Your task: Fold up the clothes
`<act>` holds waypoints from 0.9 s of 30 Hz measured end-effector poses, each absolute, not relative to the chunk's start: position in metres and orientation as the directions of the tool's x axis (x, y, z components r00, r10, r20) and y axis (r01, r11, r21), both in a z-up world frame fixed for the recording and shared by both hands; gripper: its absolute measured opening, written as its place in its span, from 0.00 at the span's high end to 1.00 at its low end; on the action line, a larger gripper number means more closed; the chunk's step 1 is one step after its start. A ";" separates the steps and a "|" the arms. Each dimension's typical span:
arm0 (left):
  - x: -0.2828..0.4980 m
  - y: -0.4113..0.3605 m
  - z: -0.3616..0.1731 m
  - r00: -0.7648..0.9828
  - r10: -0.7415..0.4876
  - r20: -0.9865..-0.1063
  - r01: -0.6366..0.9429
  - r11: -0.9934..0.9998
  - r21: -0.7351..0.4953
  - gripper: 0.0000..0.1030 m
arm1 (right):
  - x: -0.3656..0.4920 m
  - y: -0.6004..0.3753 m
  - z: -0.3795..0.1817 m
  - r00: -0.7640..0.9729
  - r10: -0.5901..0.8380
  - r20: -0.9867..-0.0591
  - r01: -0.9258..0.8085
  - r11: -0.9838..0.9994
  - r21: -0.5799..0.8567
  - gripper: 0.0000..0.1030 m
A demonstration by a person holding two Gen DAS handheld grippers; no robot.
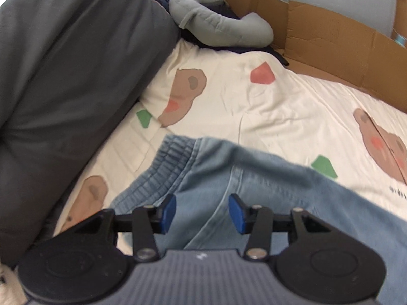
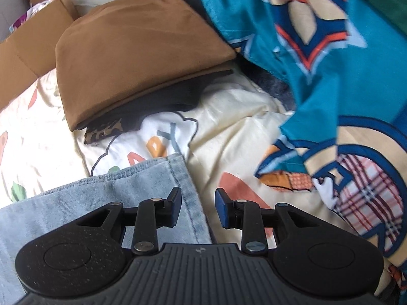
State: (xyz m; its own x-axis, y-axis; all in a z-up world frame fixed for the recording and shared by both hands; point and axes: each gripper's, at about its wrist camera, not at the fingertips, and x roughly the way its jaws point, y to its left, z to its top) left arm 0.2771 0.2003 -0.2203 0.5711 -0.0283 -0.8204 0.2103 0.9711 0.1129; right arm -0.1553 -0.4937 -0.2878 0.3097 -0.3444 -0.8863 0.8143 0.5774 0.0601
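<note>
Light blue jeans (image 1: 229, 178) lie on a cream bedsheet (image 1: 267, 101) printed with bears. The left wrist view shows their elastic waistband (image 1: 168, 157) at the left. My left gripper (image 1: 202, 212) hovers over the jeans just below the waistband, open, its blue pads apart with nothing pinched. In the right wrist view a hemmed leg end of the jeans (image 2: 142, 185) lies flat on the sheet. My right gripper (image 2: 198, 209) stands open above that hem's right edge, with no cloth between the pads.
A grey cushion (image 1: 63, 76) rises on the left, a grey curved pillow (image 1: 216, 23) and cardboard (image 1: 330, 43) behind. In the right view a folded brown garment (image 2: 137, 50) tops a dark stack, cardboard (image 2: 23, 50) sits far left, and a teal patterned cloth (image 2: 330, 76) fills the right.
</note>
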 end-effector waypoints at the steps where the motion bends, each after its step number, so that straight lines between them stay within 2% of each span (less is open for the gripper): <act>1: 0.282 0.198 -0.225 0.570 -0.026 -0.821 0.200 0.974 0.108 0.58 | -0.152 -0.494 -0.290 0.306 -0.343 -0.888 0.809 0.586 0.053 0.63; 3: 0.291 0.194 -0.235 0.561 -0.023 -0.827 0.183 0.978 0.097 0.63 | -0.145 -0.495 -0.296 0.300 -0.341 -0.891 0.798 0.602 0.038 0.62; 13: 0.325 0.190 -0.276 0.526 0.034 -0.850 0.111 0.988 0.108 0.63 | -0.127 -0.495 -0.323 0.279 -0.333 -0.901 0.742 0.670 -0.017 0.58; 15: 0.328 0.188 -0.279 0.529 0.042 -0.847 0.114 0.986 0.120 0.64 | -0.123 -0.493 -0.326 0.281 -0.329 -0.902 0.727 0.686 -0.024 0.58; 18: 0.326 0.180 -0.280 0.537 0.072 -0.841 0.119 0.980 0.159 0.65 | -0.118 -0.492 -0.332 0.289 -0.330 -0.899 0.725 0.689 -0.020 0.53; 21: 0.321 0.173 -0.278 0.540 0.088 -0.837 0.112 0.978 0.175 0.72 | -0.115 -0.493 -0.337 0.298 -0.338 -0.893 0.739 0.674 -0.008 0.51; 27: 0.315 0.165 -0.277 0.547 0.124 -0.828 0.091 0.974 0.206 0.73 | -0.111 -0.492 -0.337 0.314 -0.353 -0.881 0.744 0.668 -0.002 0.49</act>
